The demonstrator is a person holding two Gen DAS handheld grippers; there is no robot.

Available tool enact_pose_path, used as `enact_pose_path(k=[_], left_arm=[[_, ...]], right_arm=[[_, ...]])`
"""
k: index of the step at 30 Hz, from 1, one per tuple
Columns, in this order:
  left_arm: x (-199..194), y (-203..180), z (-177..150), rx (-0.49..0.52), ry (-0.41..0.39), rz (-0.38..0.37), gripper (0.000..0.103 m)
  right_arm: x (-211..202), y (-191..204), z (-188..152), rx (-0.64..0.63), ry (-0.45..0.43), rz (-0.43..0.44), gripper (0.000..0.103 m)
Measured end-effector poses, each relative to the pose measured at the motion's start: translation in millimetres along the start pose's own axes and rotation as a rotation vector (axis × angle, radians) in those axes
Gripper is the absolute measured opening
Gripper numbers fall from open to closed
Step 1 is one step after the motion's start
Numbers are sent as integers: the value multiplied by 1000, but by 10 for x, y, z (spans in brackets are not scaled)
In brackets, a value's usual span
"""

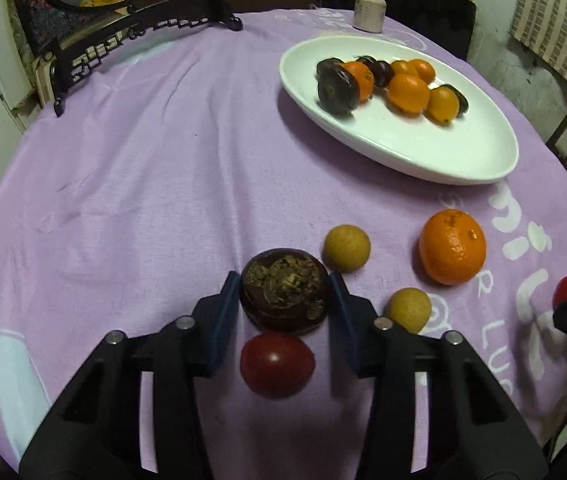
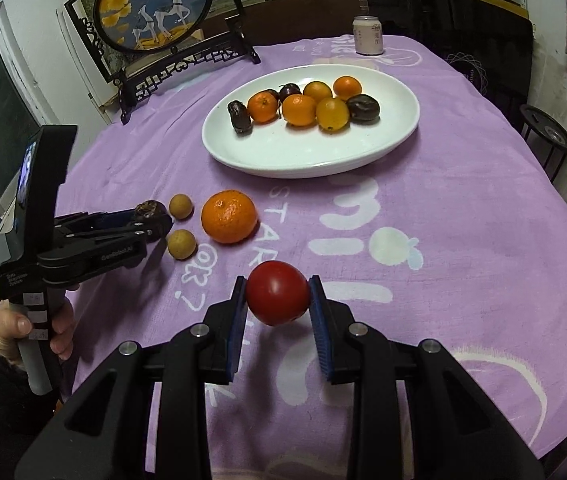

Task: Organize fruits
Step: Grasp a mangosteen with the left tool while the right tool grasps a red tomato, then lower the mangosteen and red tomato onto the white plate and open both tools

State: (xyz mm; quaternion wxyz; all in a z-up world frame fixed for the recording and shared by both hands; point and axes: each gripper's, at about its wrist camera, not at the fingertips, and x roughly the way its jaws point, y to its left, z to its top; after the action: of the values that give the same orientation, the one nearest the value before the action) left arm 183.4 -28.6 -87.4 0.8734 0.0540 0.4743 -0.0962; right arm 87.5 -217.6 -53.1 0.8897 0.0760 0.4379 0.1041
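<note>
The right gripper (image 2: 278, 300) clamps a red tomato (image 2: 278, 298) clear above the purple cloth (image 2: 463, 220). The left gripper (image 1: 285, 292) has its jaws closed against a dark brown fruit (image 1: 285, 290) – a second tomato (image 1: 277, 364) lies just behind it, two small yellow fruits (image 1: 346, 248) and an orange (image 1: 452, 246) close alongside. Beyond open cloth, the white plate (image 2: 311, 156) holds more fruit, its near half bare.
</note>
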Motion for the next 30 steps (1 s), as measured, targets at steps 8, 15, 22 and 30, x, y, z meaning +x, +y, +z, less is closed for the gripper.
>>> enact_pose_path(k=[8,15,22,30], left_arm=[[-521,90,-113,-67,-101,-74,45],[-793,67,-144,-60,-136,-118,45],[-791,-101,196,-4,-142,-99,45],[-367,-411,1072,32,-113,-78,45]], right_arm=[[39,111,29,-26,4,6,31],[59,194,84,-48,1,9,31],[61,185,324,-85,-21,-12,31],[230,-86,1015,-102,-45,-87,31]])
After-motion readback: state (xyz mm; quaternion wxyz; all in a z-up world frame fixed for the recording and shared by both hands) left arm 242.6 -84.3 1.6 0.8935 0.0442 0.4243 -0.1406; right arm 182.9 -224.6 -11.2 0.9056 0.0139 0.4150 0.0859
